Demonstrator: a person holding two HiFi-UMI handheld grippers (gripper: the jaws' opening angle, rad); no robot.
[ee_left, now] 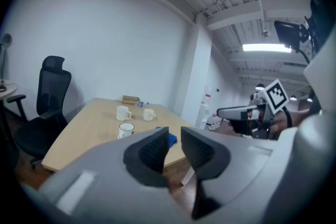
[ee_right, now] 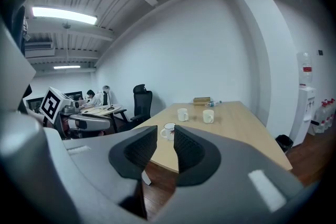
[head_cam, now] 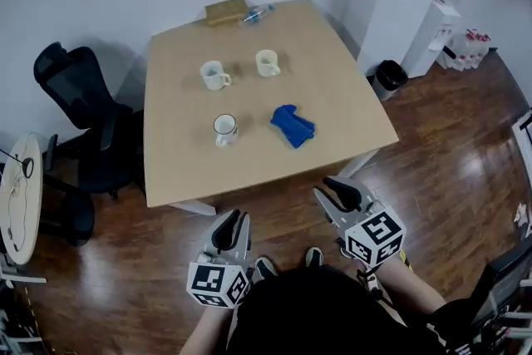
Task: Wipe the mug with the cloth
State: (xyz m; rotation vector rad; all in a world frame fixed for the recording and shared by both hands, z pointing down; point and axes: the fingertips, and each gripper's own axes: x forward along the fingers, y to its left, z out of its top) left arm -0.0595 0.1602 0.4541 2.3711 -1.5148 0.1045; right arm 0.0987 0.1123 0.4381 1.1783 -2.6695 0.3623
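Three mugs stand on the wooden table [head_cam: 341,104]: a white one [head_cam: 214,76], a cream one [head_cam: 267,62] and a dark-rimmed one [head_cam: 224,127] nearest me. A crumpled blue cloth [head_cam: 292,125] lies to the right of the dark-rimmed mug. Both grippers hang over the floor in front of the table, well short of it. My left gripper [head_cam: 233,220] has its jaws nearly together and holds nothing. My right gripper [head_cam: 322,189] shows a narrow gap with nothing in it. The left gripper view has the cloth [ee_left: 172,138] beyond the jaws; the right gripper view has the dark-rimmed mug [ee_right: 168,131].
A wooden box [head_cam: 225,10] and a plastic bottle [head_cam: 256,13] lie at the table's far edge. A black office chair [head_cam: 83,120] stands at the left, a small round table [head_cam: 18,195] beyond it. A bin [head_cam: 388,79] and a water dispenser [head_cam: 436,29] stand at the right.
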